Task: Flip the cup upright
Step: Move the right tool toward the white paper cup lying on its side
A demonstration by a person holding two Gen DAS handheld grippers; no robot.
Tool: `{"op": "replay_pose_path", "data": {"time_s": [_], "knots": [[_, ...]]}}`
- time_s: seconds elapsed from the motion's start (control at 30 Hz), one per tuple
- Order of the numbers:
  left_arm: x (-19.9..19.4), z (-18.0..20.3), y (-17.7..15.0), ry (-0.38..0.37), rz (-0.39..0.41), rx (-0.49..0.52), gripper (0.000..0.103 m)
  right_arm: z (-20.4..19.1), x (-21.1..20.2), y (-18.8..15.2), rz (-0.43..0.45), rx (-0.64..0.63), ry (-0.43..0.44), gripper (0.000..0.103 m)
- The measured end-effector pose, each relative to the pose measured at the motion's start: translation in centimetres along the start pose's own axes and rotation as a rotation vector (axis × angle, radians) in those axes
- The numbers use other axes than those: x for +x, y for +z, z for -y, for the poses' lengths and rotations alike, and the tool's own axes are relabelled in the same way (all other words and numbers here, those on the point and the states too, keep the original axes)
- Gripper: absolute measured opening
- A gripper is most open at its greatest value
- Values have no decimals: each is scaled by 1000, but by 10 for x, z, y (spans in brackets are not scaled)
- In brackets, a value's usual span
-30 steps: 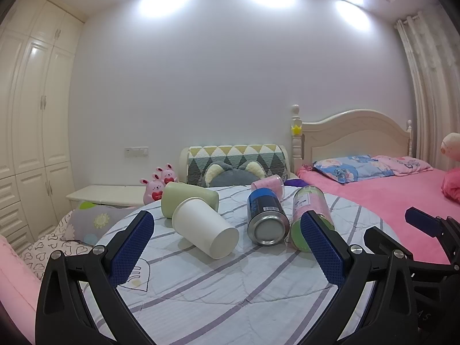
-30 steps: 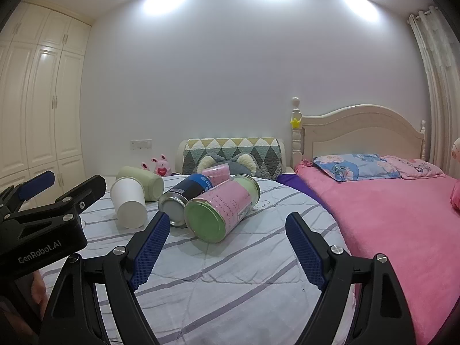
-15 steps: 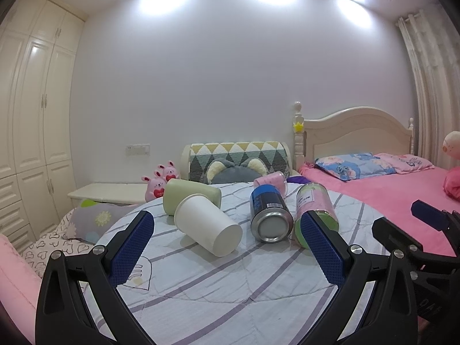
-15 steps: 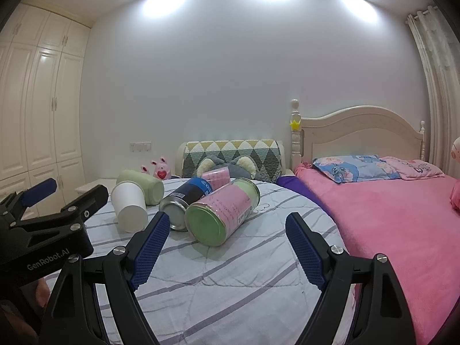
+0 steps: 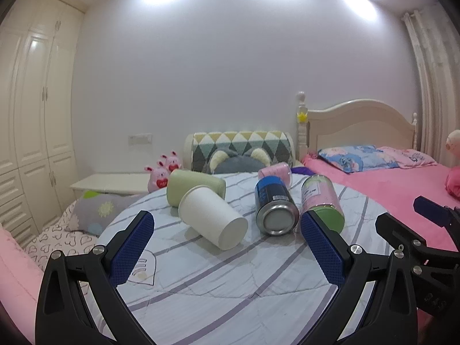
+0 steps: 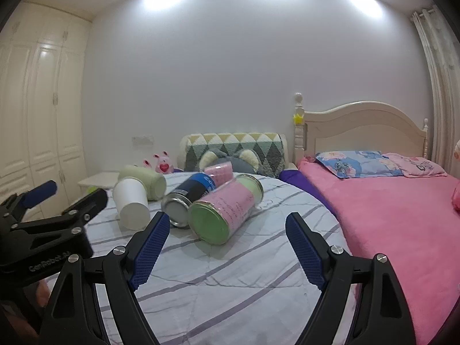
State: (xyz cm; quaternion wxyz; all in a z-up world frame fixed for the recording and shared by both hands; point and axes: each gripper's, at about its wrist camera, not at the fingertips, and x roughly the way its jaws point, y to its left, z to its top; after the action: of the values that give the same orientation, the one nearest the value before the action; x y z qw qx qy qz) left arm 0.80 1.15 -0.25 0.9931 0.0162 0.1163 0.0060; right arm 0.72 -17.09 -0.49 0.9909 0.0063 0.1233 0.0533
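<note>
A white paper cup (image 5: 211, 220) lies on its side on the striped round table (image 5: 218, 281), base toward me; it also shows in the right wrist view (image 6: 132, 202). Behind it lies a pale green cup (image 5: 194, 188) (image 6: 143, 181). A blue can (image 5: 274, 205) (image 6: 191, 194), a pink-and-green canister (image 5: 320, 198) (image 6: 227, 210) and a small pink cup (image 5: 274, 171) (image 6: 218, 172) also lie on their sides. My left gripper (image 5: 227, 244) is open and empty, just short of the white cup. My right gripper (image 6: 227, 243) is open and empty, in front of the canister.
A pink bed (image 6: 388, 201) with a cream headboard stands to the right. A patterned cushion (image 5: 241, 151), pink plush toys (image 5: 164, 169) and a white side table (image 5: 109, 182) sit behind the table. White wardrobes (image 5: 31, 132) line the left wall.
Both grippers have drifted slightly; the objects sit a little higher in the views. Both stay open and empty, and nothing on the table has moved.
</note>
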Motion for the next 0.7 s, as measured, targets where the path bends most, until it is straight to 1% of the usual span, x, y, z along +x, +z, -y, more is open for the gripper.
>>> {"op": "replay_pose_path", "data": {"time_s": [0.13, 0.17, 0.23, 0.43, 0.57, 0.7], "knots": [[6, -3, 2, 6, -52, -8, 103, 2, 8, 2, -52, 10, 13, 84], [7, -4, 2, 9, -67, -6, 103, 2, 12, 4, -79, 8, 10, 84], [11, -5, 3, 18, -96, 1, 103, 3, 17, 6, -116, -2, 12, 84], [24, -6, 5, 23, -173, 13, 103, 4, 29, 11, -190, -35, 11, 84], [31, -5, 6, 26, -207, 28, 103, 5, 43, 13, -264, -47, 35, 84], [43, -3, 8, 28, -259, 41, 103, 6, 57, 14, -326, -55, 49, 84]]}}
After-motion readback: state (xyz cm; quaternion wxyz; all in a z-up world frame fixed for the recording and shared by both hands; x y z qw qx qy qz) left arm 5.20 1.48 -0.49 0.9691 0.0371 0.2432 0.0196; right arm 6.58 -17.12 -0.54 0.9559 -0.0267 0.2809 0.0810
